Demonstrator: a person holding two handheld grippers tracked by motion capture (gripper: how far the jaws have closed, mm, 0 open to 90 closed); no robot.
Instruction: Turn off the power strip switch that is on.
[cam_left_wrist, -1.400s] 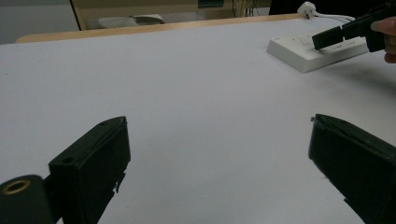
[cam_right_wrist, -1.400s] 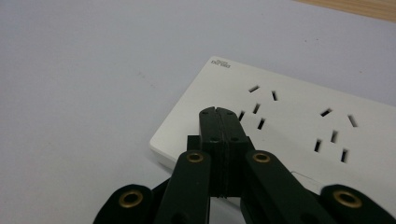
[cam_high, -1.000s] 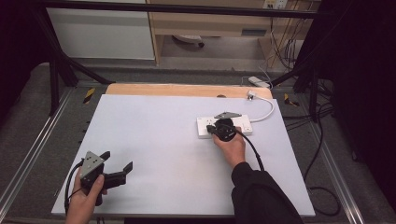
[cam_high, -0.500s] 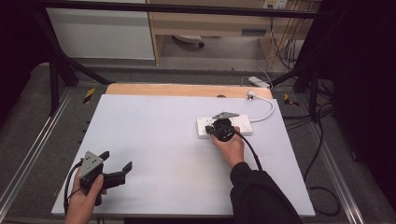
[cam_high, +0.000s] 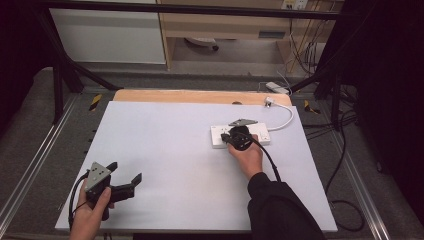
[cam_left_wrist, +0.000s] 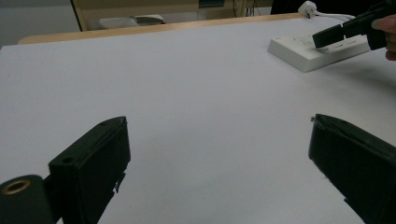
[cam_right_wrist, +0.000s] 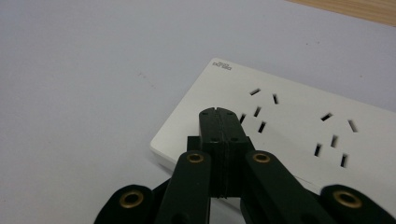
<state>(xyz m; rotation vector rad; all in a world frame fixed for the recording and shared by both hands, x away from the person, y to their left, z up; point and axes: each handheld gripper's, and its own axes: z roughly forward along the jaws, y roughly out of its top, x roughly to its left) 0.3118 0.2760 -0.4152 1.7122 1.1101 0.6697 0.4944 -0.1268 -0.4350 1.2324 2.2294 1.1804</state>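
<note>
In the high view, the right gripper (cam_high: 235, 138) is seen over the left end of the white power strip (cam_high: 260, 131), which lies on the white table (cam_high: 165, 150) toward its far right, its cord curving off to the back edge. Compared with a second ago, the hand and gripper have barely shifted over that same end, so the press or touch on the strip is judged to be under way rather than finished. The left gripper (cam_high: 125, 181) is held at the near left corner, well apart from the strip, unmoved.

In the left gripper view, its jaws are spread wide over bare table, with nothing between them; the power strip (cam_left_wrist: 308, 51) is seen far off.

In the right gripper view, the jaws are pressed together, empty, their tip (cam_right_wrist: 219, 122) over the power strip (cam_right_wrist: 299, 135) near its left end. The strip is flat, clean and white, with two groups of empty socket slots and a small brand mark at one corner.
</note>
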